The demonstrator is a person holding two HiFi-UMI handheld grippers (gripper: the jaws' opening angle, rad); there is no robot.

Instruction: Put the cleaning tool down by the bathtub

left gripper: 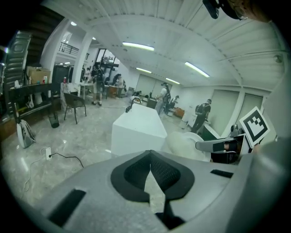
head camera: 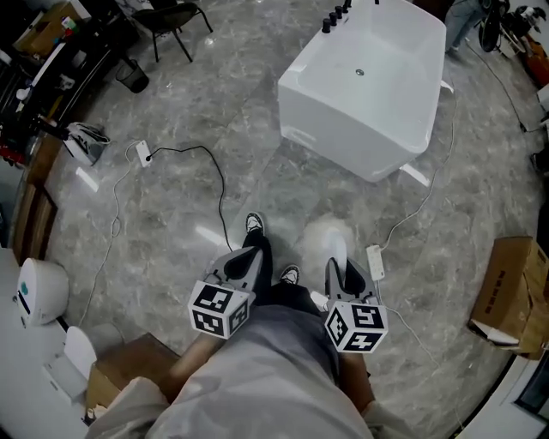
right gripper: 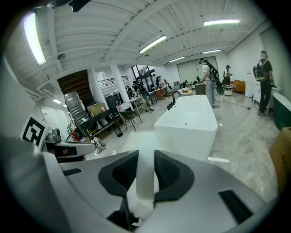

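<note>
The white bathtub [head camera: 369, 86] stands on the grey marble floor ahead of me, black taps at its far end. My right gripper [head camera: 340, 267] is shut on the white handle of the cleaning tool [right gripper: 146, 175], whose fluffy white head [head camera: 327, 235] hangs above the floor, well short of the tub. In the right gripper view the handle runs up between both dark pads, with the bathtub [right gripper: 191, 122] beyond. My left gripper [head camera: 247, 257] is held level beside it. Its jaws meet at the tips with nothing between them in the left gripper view [left gripper: 150, 169].
A black cable and white socket block [head camera: 143, 154] lie on the floor at left. A white adapter [head camera: 376, 261] with a cord lies by my right gripper. Cardboard boxes sit at right [head camera: 515, 291] and lower left [head camera: 129, 369]. A chair [head camera: 171, 21] and bin [head camera: 131, 75] stand far left. People stand in the background.
</note>
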